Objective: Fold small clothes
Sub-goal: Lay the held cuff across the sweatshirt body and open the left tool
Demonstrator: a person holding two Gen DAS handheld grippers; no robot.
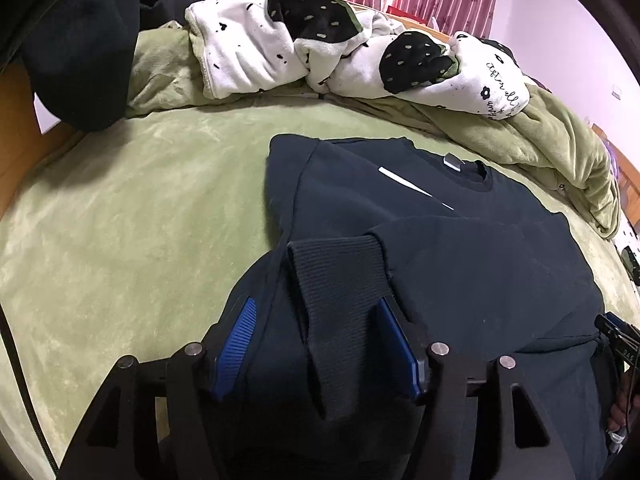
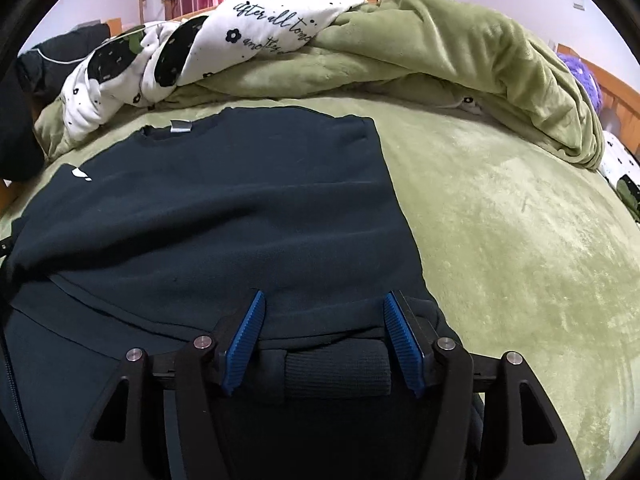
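A dark navy fleece sweatshirt (image 2: 224, 208) is lying flat on the olive-green plush bed cover (image 2: 520, 240), its neckline with a grey label pointing toward twelve o'clock, where a white-and-black printed blanket (image 2: 240, 40) is bunched against the far edge. Both sleeves are lying folded in across the body, presumably to square the garment before the final fold.

The left gripper (image 1: 316, 344) is sitting at six o'clock in its own view, its jaws spread wide with a ribbed dark sleeve cuff (image 1: 336, 280) running loosely between the blue pads (image 1: 236, 344); nothing is being pinched. The right gripper (image 2: 324, 340) is likewise hanging with jaws apart, straddling the ribbed hem band (image 2: 336, 372) at the garment's near edge.

Judging from this, both tools are lining up along the bottom edge, likely to take hold of the hem and carry it up toward the collar. The thick fleece may bunch if only one layer is caught.
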